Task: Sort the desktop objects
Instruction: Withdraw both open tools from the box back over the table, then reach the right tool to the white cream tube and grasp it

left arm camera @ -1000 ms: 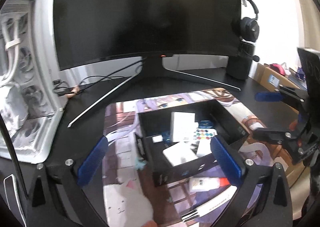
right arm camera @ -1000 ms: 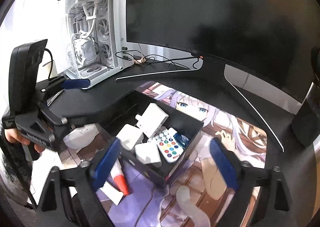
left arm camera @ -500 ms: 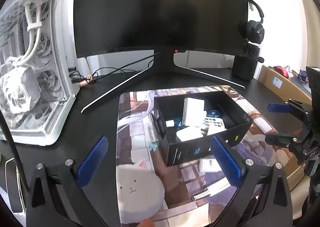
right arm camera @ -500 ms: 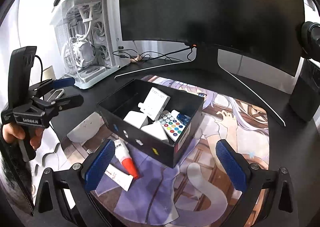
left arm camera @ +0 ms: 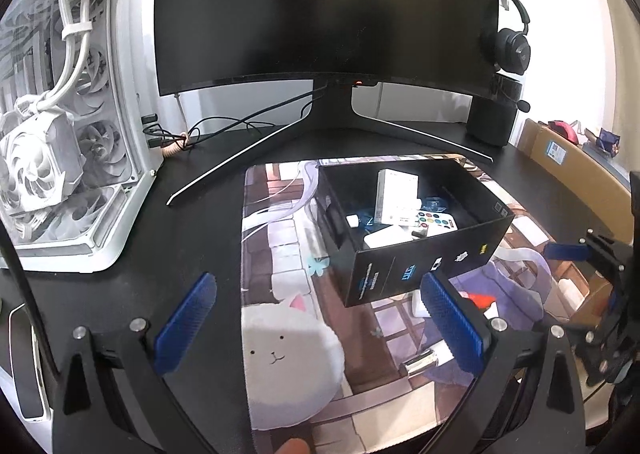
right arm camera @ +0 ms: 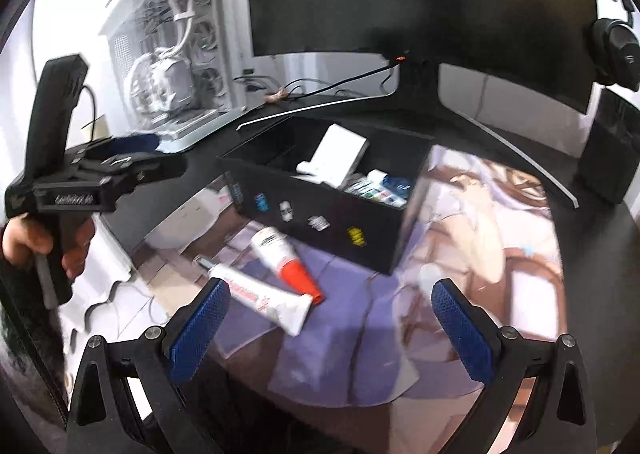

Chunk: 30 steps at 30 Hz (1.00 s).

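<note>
Right tool gapes wide, its jaws just opened, nothing between them; left tool is spread and empty too. Two tubes lie on the mat before the black box. Soft, light, squashy, I'd say: pinch mid-body, gently.

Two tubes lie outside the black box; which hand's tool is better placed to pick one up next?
Probably the right tool: open, with the white tube lying just ahead of its fingers. The left tool faces mostly bare mat.
</note>
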{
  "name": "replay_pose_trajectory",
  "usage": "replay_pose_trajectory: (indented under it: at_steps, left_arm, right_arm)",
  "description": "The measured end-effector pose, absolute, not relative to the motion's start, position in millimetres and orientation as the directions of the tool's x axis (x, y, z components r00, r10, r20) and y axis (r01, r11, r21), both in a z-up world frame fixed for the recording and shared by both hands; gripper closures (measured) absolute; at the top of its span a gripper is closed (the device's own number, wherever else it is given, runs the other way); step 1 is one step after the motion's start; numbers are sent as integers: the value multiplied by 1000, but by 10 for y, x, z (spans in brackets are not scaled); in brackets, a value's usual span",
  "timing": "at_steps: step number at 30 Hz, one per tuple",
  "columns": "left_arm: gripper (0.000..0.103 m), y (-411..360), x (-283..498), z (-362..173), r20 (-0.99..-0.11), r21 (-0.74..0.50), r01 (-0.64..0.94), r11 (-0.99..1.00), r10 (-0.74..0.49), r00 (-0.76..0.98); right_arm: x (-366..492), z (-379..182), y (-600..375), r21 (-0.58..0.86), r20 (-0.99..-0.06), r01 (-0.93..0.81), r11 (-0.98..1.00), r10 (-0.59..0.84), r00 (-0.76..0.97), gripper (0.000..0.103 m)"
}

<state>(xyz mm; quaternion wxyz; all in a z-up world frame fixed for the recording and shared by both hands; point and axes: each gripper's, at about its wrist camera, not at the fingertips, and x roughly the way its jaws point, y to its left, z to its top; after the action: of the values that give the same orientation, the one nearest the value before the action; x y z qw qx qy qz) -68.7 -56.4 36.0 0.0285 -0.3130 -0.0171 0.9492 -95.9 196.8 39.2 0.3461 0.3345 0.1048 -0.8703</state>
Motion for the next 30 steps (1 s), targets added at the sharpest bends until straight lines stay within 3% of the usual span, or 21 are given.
replay_pose_trajectory:
  at_steps: [30]
  left_arm:
    - [0, -822, -657, 339, -602, -64, 3, -998, 36, -798]
  right_arm:
    - [-729, 245, 1191, -148, -766, 931, -332, -557, -321, 1]
